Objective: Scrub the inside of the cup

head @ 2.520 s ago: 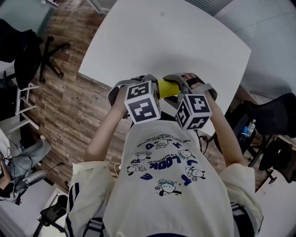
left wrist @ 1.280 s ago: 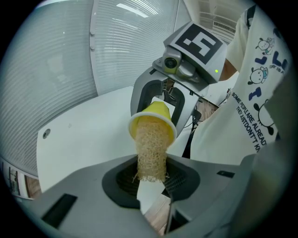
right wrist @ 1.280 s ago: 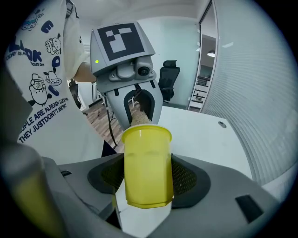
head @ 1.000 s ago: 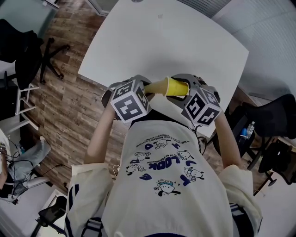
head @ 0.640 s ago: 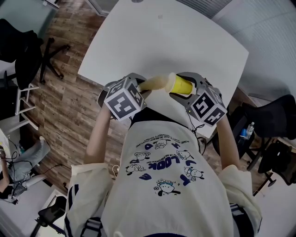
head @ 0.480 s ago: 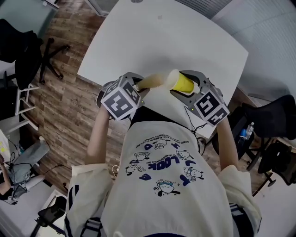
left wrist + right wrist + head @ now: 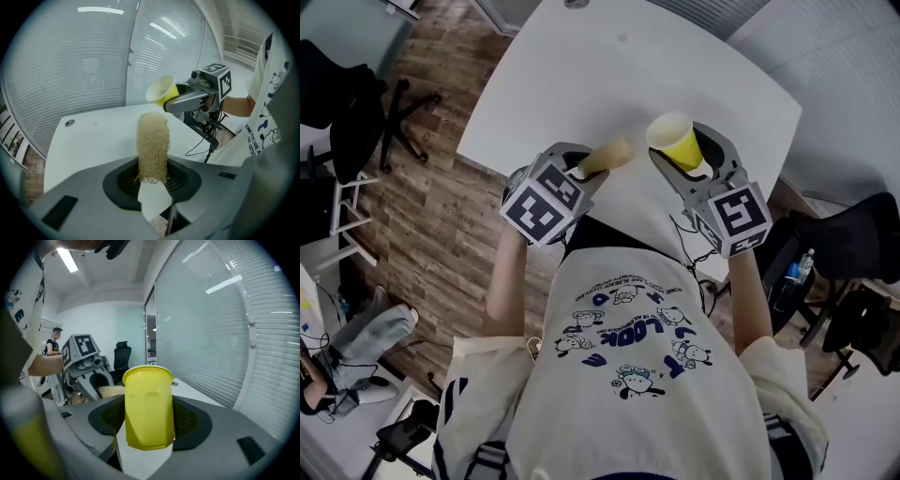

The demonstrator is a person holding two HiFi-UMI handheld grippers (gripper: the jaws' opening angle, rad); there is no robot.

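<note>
Off it comes: the yellow plastic cup (image 7: 682,150), which a moment ago had the tip of the tan fibrous loofah scrubber (image 7: 607,153) buried in its mouth, is now clear of that tip, up and to its right with a gap between. The right gripper (image 7: 686,159) has lifted and rolled, so the cup's mouth, earlier facing the scrubber sideways, now tips upward. The left gripper (image 7: 579,169) has turned too.

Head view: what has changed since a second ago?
The yellow cup came off the loofah scrubber: the right hand-held gripper swung it up and away, and its mouth now faces up. Unchanged: both grips hold, with the left hand-held gripper on the scrubber.
</note>
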